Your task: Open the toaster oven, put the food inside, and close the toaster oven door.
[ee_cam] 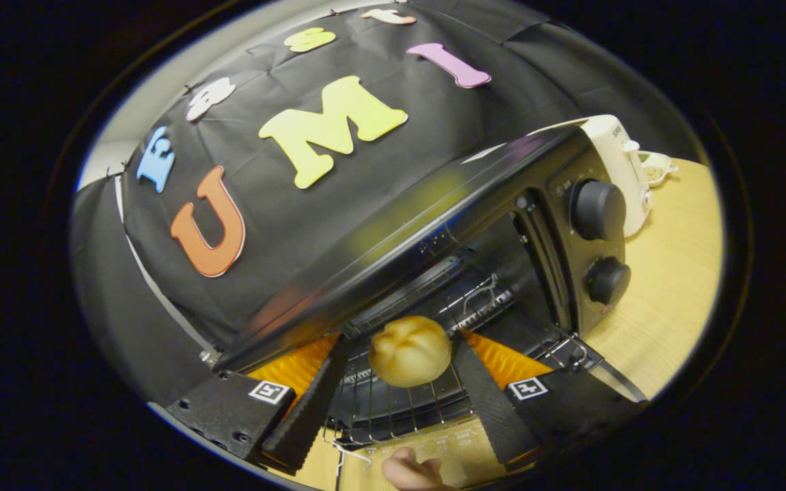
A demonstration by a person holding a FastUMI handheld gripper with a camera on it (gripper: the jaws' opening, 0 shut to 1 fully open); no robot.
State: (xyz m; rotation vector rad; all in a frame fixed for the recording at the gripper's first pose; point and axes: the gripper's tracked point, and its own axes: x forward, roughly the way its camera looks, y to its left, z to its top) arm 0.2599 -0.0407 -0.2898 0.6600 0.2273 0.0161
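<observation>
A small round bun (410, 350) sits between the fingers of my claw (396, 374) at the mouth of the open toaster oven (434, 225), above the front of its wire rack (393, 409). The fingers stand apart, one on either side of the bun; I cannot tell whether either pad actually touches it, so I will not call it clamped. The bun looks light and soft, with a smooth, glossy, creased crust, and I judge it would dent or tear under a hard squeeze and could slip from a loose one. The best hold, to my eye, is across its widest part, low on the sides, with just enough pressure to carry it. The rack is stiff metal with open gaps, so the bun should be set down flat on the bars rather than dropped. Two dark knobs (598, 210) sit on the oven's control panel, a white appliance (621, 164) stands just beyond on the wooden bench (666, 286), and part of a hand (412, 474) shows below the claw. The oven door remains to be shut once the bun lies inside.
</observation>
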